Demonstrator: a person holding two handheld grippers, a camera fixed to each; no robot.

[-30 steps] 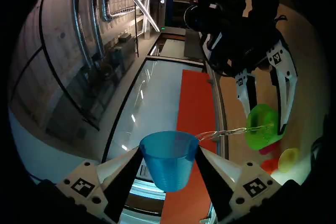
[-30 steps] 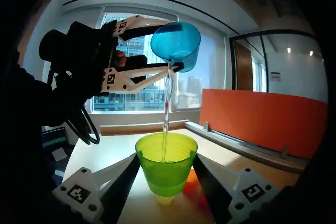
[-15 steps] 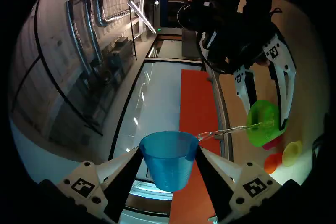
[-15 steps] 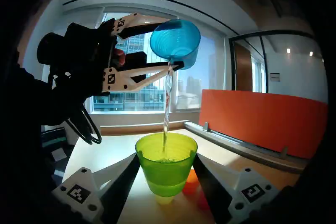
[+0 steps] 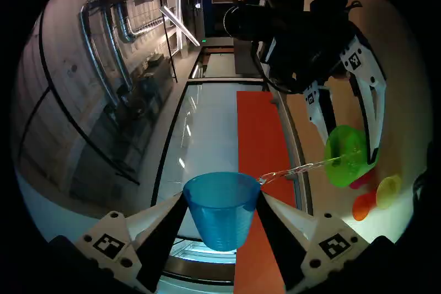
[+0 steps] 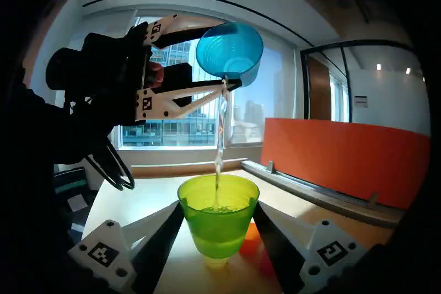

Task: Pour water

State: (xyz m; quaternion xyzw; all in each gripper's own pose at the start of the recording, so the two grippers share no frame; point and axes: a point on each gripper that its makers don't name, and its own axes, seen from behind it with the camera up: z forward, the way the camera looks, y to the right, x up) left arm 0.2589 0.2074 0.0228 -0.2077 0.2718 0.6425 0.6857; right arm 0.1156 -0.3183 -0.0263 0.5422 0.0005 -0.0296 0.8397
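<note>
Pouring observed: we find left gripper (image 5: 221, 199) pinching tilted blue cup (image 5: 221, 222), its stream (image 6: 221, 128) landing in green cup (image 6: 218, 228) below, pinched by right gripper (image 6: 218, 206). We judge both light, flexible; hold mid-wall, gently.

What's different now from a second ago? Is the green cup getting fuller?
Yes. The blue cup has tipped a little further, and the water in the green cup has risen. Nothing was grabbed or let go. The left claw still holds the blue cup, the right claw still holds the green cup upright, and the water stream keeps falling between them.
</note>
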